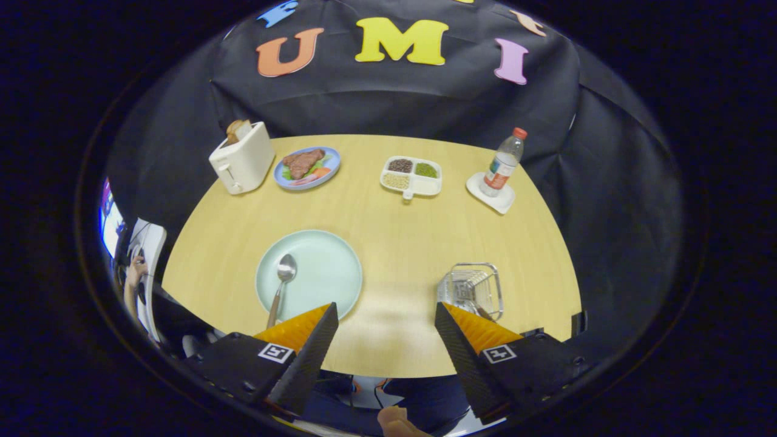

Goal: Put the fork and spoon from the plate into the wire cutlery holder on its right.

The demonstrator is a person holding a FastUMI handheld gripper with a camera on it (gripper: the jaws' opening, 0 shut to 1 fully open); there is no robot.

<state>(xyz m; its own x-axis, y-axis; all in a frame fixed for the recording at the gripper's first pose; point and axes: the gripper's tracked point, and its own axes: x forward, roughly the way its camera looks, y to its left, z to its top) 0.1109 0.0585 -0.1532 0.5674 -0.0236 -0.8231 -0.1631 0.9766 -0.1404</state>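
A pale green plate point(325, 267) lies on the wooden table just ahead of my left finger. A metal spoon point(282, 282) rests on the plate's left half, bowl away from me and handle running toward the near rim. The wire cutlery holder point(472, 290) stands to the plate's right, just beyond my right finger, with what looks like a utensil handle leaning inside it. My gripper point(385, 318) hovers above the table's near edge, between plate and holder, open wide with nothing between its fingers.
Along the far side of the table point(394, 243) stand a cream toaster point(243, 159) with bread, a blue plate of food point(307, 167), a white divided dish point(411, 176) of beans and a water bottle point(502, 164) on a white coaster. A person's hand shows off the table's left edge.
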